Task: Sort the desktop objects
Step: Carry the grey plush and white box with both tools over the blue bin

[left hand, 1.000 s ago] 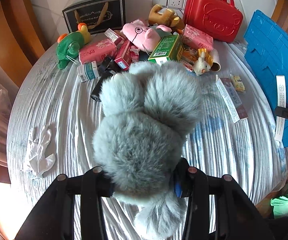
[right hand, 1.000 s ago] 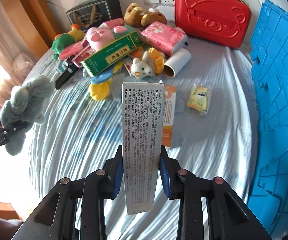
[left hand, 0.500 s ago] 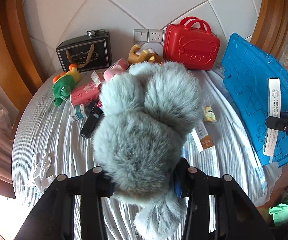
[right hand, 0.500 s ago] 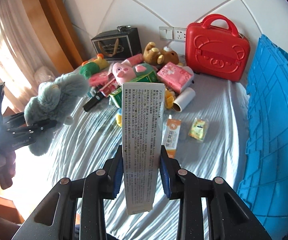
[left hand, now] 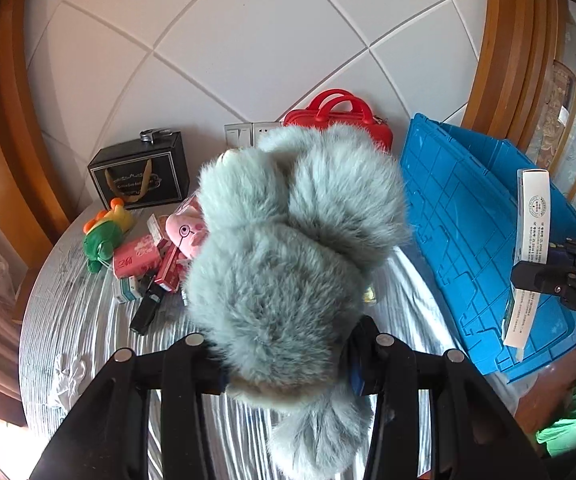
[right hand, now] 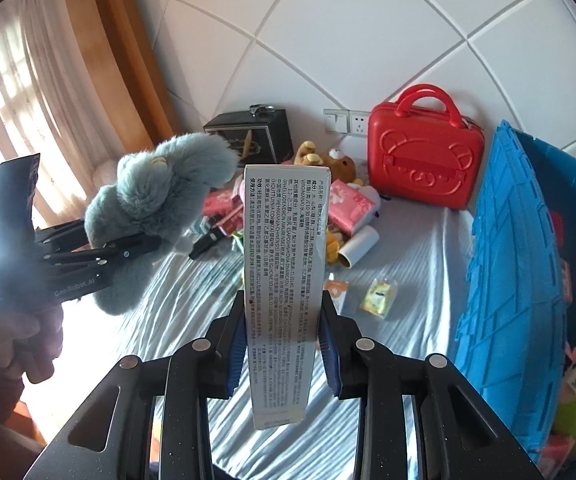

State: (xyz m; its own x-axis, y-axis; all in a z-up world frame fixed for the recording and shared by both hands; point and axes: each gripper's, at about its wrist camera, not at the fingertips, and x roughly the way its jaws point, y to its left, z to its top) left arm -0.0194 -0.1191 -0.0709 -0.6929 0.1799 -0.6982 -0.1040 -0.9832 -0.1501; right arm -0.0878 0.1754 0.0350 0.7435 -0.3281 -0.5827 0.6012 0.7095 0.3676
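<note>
My left gripper (left hand: 284, 360) is shut on a fluffy grey plush toy (left hand: 288, 264) and holds it well above the round table (left hand: 68, 320). The toy hides much of the table in this view. It also shows in the right wrist view (right hand: 156, 200), held by the left gripper (right hand: 144, 246). My right gripper (right hand: 284, 340) is shut on a long white carton with printed text (right hand: 284, 280), held upright above the table. The carton also shows in the left wrist view (left hand: 528, 256), beside the blue crate (left hand: 472, 240).
A pile of toys and boxes lies at the table's back: a pink pig plush (left hand: 184, 232), a green plush (left hand: 104, 236), pink tissue packs (right hand: 352, 208), a paper roll (right hand: 360, 246). A red case (right hand: 424, 160) and a black gift box (left hand: 140, 176) stand by the wall.
Both grippers have risen and tilted up with their loads. The table now looks farther away and more of the wall shows. Both grips are unchanged.
</note>
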